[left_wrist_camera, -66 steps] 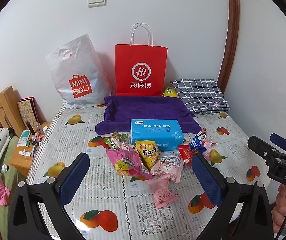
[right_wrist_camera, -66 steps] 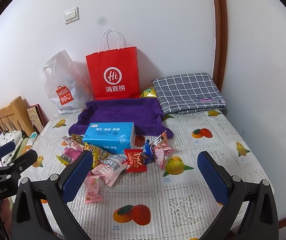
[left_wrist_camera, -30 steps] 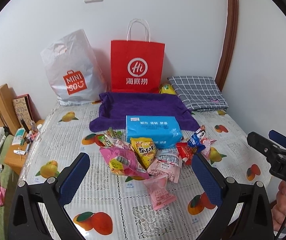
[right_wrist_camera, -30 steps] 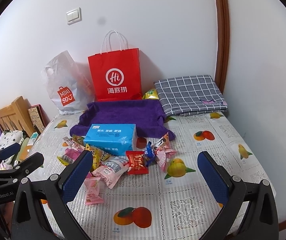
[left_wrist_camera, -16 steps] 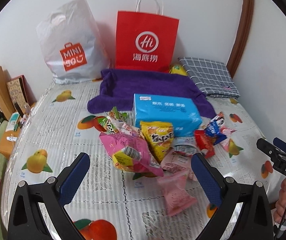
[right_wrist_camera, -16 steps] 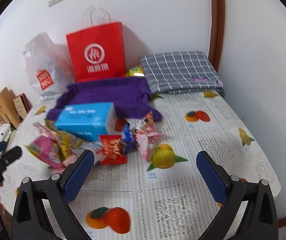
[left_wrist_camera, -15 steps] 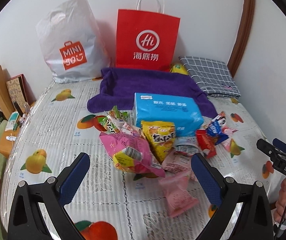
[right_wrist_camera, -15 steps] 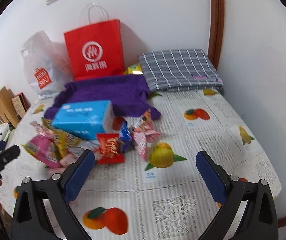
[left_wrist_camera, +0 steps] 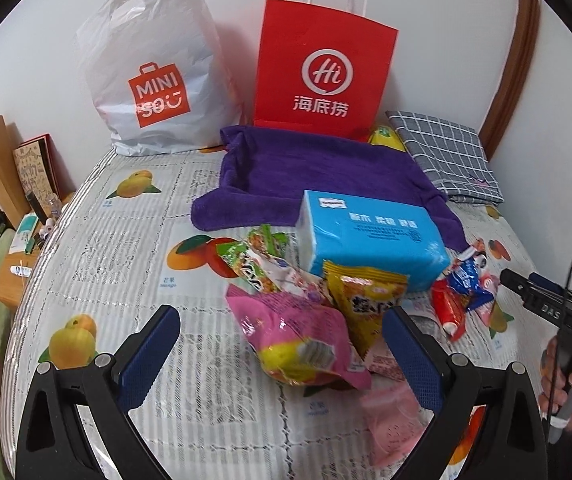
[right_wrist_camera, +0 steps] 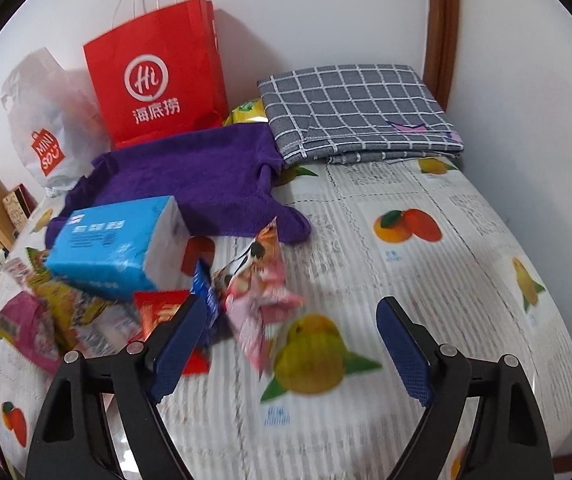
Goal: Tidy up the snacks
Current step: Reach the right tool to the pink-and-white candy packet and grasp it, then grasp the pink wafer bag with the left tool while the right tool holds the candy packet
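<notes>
A pile of snack packets lies on the fruit-print bedcover in front of a blue tissue pack (left_wrist_camera: 369,240). My left gripper (left_wrist_camera: 282,318) hangs open over a pink snack bag (left_wrist_camera: 297,344), with a yellow bag (left_wrist_camera: 365,300) just behind it; its pads touch neither. My right gripper (right_wrist_camera: 289,308) is open with its jaws closing. A pink-and-white packet (right_wrist_camera: 262,300) stands between them, untouched. A red packet (right_wrist_camera: 162,308) and a blue one (right_wrist_camera: 206,292) lie by its left finger (right_wrist_camera: 178,340).
A red paper bag (left_wrist_camera: 321,68) and a white plastic bag (left_wrist_camera: 154,76) lean on the wall. A purple towel (left_wrist_camera: 305,168) and a folded checked cloth (right_wrist_camera: 357,108) lie in front. A wooden nightstand (left_wrist_camera: 10,276) stands left. A hand (left_wrist_camera: 565,380) holds the right gripper.
Both grippers have come down and forward toward the snack pile, which now looks larger. The right gripper's jaws have narrowed, and its view has swung onto the pink-and-white packet.
</notes>
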`<move>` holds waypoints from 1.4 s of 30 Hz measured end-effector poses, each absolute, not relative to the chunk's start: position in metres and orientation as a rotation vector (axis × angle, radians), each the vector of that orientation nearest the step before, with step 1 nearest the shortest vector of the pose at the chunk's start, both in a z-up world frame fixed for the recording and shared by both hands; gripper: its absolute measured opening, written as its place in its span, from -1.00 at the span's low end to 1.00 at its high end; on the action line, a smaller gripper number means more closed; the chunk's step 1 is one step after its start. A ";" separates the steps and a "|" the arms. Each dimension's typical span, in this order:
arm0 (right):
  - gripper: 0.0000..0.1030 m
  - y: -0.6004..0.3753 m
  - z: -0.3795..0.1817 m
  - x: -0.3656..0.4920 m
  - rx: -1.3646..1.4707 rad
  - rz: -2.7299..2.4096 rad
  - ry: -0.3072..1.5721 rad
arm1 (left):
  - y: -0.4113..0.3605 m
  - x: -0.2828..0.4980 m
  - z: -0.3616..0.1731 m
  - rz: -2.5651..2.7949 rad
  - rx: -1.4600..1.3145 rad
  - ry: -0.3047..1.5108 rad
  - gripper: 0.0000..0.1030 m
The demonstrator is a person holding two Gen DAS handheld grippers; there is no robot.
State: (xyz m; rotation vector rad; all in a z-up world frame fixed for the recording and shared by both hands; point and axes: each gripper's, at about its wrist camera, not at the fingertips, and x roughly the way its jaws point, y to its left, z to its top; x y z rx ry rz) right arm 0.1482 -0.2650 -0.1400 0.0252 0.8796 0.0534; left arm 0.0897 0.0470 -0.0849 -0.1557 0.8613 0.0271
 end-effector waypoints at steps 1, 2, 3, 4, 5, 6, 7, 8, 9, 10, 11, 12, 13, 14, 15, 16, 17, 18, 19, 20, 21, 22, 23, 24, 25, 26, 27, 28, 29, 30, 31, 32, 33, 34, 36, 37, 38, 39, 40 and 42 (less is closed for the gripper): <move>0.69 -0.264 -0.144 0.155 0.021 0.052 0.888 | 0.050 0.091 -0.085 0.024 -0.167 0.865 0.97; 0.68 -0.264 -0.147 0.160 0.020 0.052 0.894 | 0.053 0.093 -0.086 0.022 -0.178 0.869 0.97; 0.65 -0.264 -0.150 0.166 0.027 0.048 0.889 | 0.055 0.094 -0.086 0.023 -0.186 0.871 0.97; 0.61 -0.264 -0.155 0.172 0.033 0.055 0.905 | 0.058 0.095 -0.086 0.026 -0.189 0.871 0.97; 0.60 -0.265 -0.157 0.175 0.036 0.061 0.915 | 0.060 0.096 -0.086 0.031 -0.191 0.870 0.97; 0.60 -0.264 -0.160 0.179 0.045 0.071 0.926 | 0.061 0.098 -0.086 0.035 -0.191 0.868 0.97; 0.60 -0.264 -0.162 0.183 0.055 0.085 0.935 | 0.063 0.099 -0.087 0.039 -0.191 0.869 0.97; 0.60 -0.264 -0.165 0.187 0.061 0.099 0.951 | 0.065 0.100 -0.087 0.043 -0.195 0.872 0.97; 0.60 -0.262 -0.167 0.190 0.058 0.106 0.963 | 0.067 0.101 -0.088 0.046 -0.200 0.874 0.97; 0.59 -0.261 -0.170 0.192 0.054 0.109 0.972 | 0.069 0.102 -0.089 0.046 -0.207 0.876 0.97; 0.59 -0.260 -0.173 0.194 0.048 0.115 0.983 | 0.071 0.103 -0.090 0.044 -0.213 0.878 0.97; 0.59 -0.259 -0.174 0.196 0.049 0.122 0.988 | 0.073 0.104 -0.091 0.042 -0.220 0.882 0.97; 0.59 -0.258 -0.177 0.197 0.053 0.136 0.998 | 0.074 0.105 -0.092 0.041 -0.226 0.886 0.97; 0.57 -0.257 -0.179 0.198 0.056 0.144 1.004 | 0.075 0.106 -0.093 0.039 -0.228 0.891 0.97; 0.55 -0.257 -0.180 0.198 0.062 0.152 1.007 | 0.075 0.106 -0.094 0.034 -0.229 0.896 0.97; 0.51 -0.257 -0.181 0.197 0.070 0.161 1.012 | 0.074 0.107 -0.095 0.024 -0.229 0.901 0.97; 0.47 -0.256 -0.182 0.197 0.076 0.175 1.018 | 0.072 0.106 -0.096 0.011 -0.227 0.905 0.97; 0.35 -0.255 -0.184 0.197 0.082 0.199 1.028 | 0.068 0.106 -0.096 -0.004 -0.222 0.908 0.97; 0.20 -0.253 -0.186 0.197 0.081 0.216 1.037 | 0.064 0.106 -0.097 -0.020 -0.214 0.911 0.97; 0.13 -0.252 -0.186 0.196 0.080 0.227 1.039 | 0.060 0.106 -0.099 -0.032 -0.202 0.916 0.97; -0.01 -0.251 -0.186 0.194 0.082 0.235 1.035 | 0.056 0.106 -0.101 -0.035 -0.187 0.922 0.97; -0.07 -0.251 -0.185 0.192 0.084 0.236 1.032 | 0.052 0.107 -0.104 -0.034 -0.171 0.931 0.97; -0.08 -0.251 -0.184 0.190 0.082 0.230 1.030 | 0.048 0.107 -0.107 -0.038 -0.159 0.942 0.97; -0.09 -0.251 -0.183 0.188 0.076 0.221 1.028 | 0.045 0.108 -0.111 -0.041 -0.153 0.955 0.97; -0.09 -0.251 -0.181 0.183 0.071 0.216 1.019 | 0.043 0.109 -0.116 -0.039 -0.146 0.976 0.97; -0.10 -0.252 -0.180 0.180 0.068 0.216 1.014 | 0.041 0.110 -0.119 -0.040 -0.145 0.984 0.97; -0.10 -0.253 -0.179 0.178 0.067 0.214 1.010 | 0.040 0.110 -0.121 -0.045 -0.145 0.988 0.92; -0.10 -0.256 -0.177 0.174 0.070 0.209 1.002 | 0.037 0.111 -0.125 -0.051 -0.145 0.997 0.90; -0.10 -0.259 -0.176 0.169 0.078 0.200 0.996 | 0.036 0.111 -0.127 -0.051 -0.145 1.005 0.89; -0.10 -0.261 -0.174 0.167 0.082 0.195 0.996 | 0.035 0.112 -0.129 -0.045 -0.143 1.011 0.83; -0.10 -0.266 -0.172 0.163 0.092 0.183 0.989 | 0.034 0.113 -0.132 -0.041 -0.142 1.015 0.68; -0.10 -0.269 -0.171 0.160 0.099 0.179 0.985 | 0.035 0.115 -0.134 -0.041 -0.145 1.020 0.58; -0.10 -0.273 -0.169 0.157 0.106 0.172 0.978 | 0.035 0.115 -0.136 -0.046 -0.157 1.026 0.39; -0.10 -0.277 -0.166 0.152 0.113 0.162 0.971 | 0.037 0.116 -0.137 -0.062 -0.180 1.031 0.17; -0.10 -0.282 -0.163 0.144 0.115 0.151 0.967 | 0.038 0.114 -0.136 -0.078 -0.211 1.029 0.09; -0.10 -0.284 -0.161 0.140 0.114 0.145 0.964 | 0.038 0.113 -0.135 -0.073 -0.203 1.027 0.03; -0.11 -0.286 -0.160 0.137 0.114 0.140 0.962 | 0.038 0.111 -0.134 -0.069 -0.194 1.024 0.03; -0.11 -0.288 -0.158 0.134 0.114 0.135 0.959 | 0.038 0.109 -0.132 -0.068 -0.194 1.020 0.03; -0.11 -0.289 -0.155 0.130 0.118 0.130 0.955 | 0.040 0.105 -0.129 -0.075 -0.202 1.015 0.03; -0.11 -0.290 -0.150 0.123 0.125 0.123 0.945 | 0.042 0.100 -0.124 -0.074 -0.200 1.011 0.03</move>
